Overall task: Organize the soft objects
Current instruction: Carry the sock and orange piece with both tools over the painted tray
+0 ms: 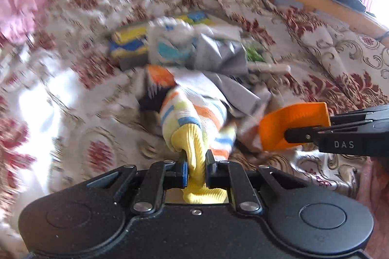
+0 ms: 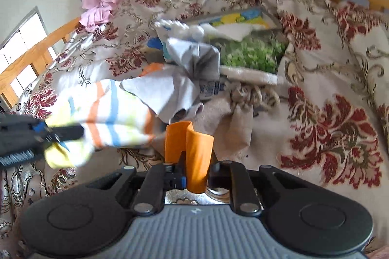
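Left tongs (image 1: 197, 161) pinching striped sock (image 1: 194, 118) by yellow cuff, lower centre, lifted clear of bed (image 1: 340, 59) pile for sorting. Right tongs (image 2: 192, 137) pressed together, apparently empty, beside.

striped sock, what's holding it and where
The left gripper pinches the striped sock at its yellow cuff; the right gripper appears closed on nothing.

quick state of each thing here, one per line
left tool: shut on the striped sock's yellow cuff
right tool: orange fingers closed together, nothing seen between them
striped sock: lifted, hanging from the left tool
grey cloth: crumpled on the pile
green picture: lying flat, partly covered
bedspread: rumpled
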`<state>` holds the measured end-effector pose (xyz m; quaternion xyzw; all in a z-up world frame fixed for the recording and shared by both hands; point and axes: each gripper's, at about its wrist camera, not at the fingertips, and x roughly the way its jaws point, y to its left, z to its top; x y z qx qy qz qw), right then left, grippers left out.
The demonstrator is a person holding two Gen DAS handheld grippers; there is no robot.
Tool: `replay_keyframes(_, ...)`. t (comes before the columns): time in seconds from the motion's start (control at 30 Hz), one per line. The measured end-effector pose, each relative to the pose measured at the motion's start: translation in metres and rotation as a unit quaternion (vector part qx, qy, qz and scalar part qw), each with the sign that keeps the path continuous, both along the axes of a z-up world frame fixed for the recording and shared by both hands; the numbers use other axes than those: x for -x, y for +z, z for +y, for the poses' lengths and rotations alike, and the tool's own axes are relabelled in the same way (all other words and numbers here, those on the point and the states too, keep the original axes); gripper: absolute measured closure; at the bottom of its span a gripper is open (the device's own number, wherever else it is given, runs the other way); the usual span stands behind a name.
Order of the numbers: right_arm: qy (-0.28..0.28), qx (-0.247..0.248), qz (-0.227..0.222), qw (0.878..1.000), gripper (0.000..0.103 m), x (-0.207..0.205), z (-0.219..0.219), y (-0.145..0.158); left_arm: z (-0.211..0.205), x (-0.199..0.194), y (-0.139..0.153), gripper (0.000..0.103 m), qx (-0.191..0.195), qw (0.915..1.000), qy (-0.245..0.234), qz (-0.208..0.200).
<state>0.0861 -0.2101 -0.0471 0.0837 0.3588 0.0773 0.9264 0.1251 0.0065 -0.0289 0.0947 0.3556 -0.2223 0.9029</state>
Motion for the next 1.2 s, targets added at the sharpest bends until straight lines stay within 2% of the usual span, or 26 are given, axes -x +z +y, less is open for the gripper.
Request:
replay_keyframes(0.2,0.009,0.003,-0.057,0.998,0.088,0.014,0.002,0.013,0.011,0.014,0.037,0.090,0.016,0.9982,0.017,-0.056)
replay_keyframes(0.4,0.002,-0.011,-0.115,0.993,0.088,0.026,-0.004,0.027,0.006,0.023,0.068,0.090,0.032,0.9952,0.010,-0.092)
replay_keyframes(0.7,-0.023,-0.040,-0.144,0.988,0.088,0.011,-0.027,0.049,0.002,0.008,0.115,0.090,0.096,0.9873,0.022,-0.125)
replay_keyframes(0.87,-0.028,-0.038,-0.174,0.984,0.087,-0.039,-0.038,0.071,-0.013,-0.024,0.124,0.090,0.105,0.9850,0.029,-0.133)
replay_keyframes(1.0,-0.043,-0.035,-0.194,0.979,0.087,-0.099,-0.046,0.082,-0.032,-0.056,0.128,0.090,0.109,0.9826,0.026,-0.148)
replay_keyframes(1.2,-0.084,-0.092,-0.184,0.975,0.087,-0.189,-0.074,0.072,-0.073,-0.117,0.127,0.090,0.113,0.9763,0.036,-0.181)
